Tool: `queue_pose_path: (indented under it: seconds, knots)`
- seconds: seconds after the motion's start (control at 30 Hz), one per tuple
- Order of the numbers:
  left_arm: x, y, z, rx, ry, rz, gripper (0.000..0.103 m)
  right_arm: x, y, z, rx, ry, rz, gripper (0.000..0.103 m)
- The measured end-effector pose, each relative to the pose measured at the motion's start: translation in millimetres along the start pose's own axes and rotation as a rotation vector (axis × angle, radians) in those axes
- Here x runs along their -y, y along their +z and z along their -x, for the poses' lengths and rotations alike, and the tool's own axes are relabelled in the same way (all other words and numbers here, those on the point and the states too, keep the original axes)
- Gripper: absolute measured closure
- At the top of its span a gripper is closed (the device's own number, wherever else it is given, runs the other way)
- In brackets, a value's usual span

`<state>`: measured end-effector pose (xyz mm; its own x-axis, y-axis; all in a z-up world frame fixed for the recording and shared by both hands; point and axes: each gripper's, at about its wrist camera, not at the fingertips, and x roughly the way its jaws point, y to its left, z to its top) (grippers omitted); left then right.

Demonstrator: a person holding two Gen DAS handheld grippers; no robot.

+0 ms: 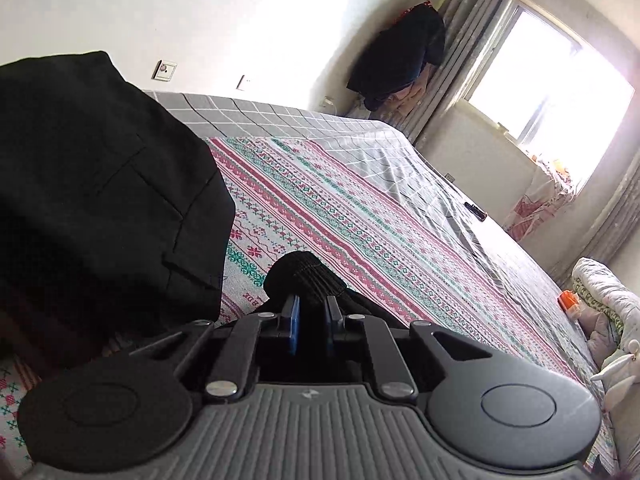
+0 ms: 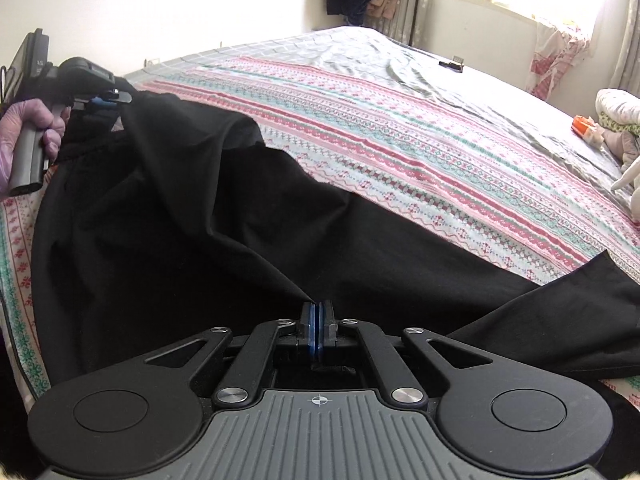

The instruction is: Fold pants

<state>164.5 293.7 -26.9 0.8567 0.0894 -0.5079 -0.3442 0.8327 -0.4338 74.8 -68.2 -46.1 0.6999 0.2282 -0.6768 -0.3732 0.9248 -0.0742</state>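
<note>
Black pants (image 2: 192, 216) lie spread across the patterned bedspread (image 2: 400, 140), partly lifted at the left. My left gripper (image 1: 312, 306) is shut on the ribbed waistband (image 1: 304, 276), which bunches up between the blue pads; a raised fold of the pants (image 1: 104, 184) hangs at its left. In the right wrist view the left gripper (image 2: 106, 98) holds that end of the cloth up, with a gloved hand (image 2: 24, 136) on its handle. My right gripper (image 2: 319, 310) is shut on a pinch of the black fabric near the bed's front edge.
A grey checked sheet (image 1: 320, 120) covers the far side of the bed. A small dark object (image 1: 475, 211) lies near its far edge. An orange item (image 1: 570, 300), bedding and a soft toy (image 1: 616, 368) sit at the right. Dark clothes (image 1: 400, 56) hang by the window.
</note>
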Motion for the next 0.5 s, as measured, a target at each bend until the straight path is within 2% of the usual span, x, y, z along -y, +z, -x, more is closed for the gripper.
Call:
queue_pose_path:
  seconds: [0.27,0.5]
  knots:
    - [-9,10,35,-0.038,0.018,-0.021,0.071,3,5,38,0.053,0.048,0.002,0.103]
    - [-18,8,56,-0.072,0.053,-0.108,0.071,-9,0,51,0.034,0.082,0.115,0.103]
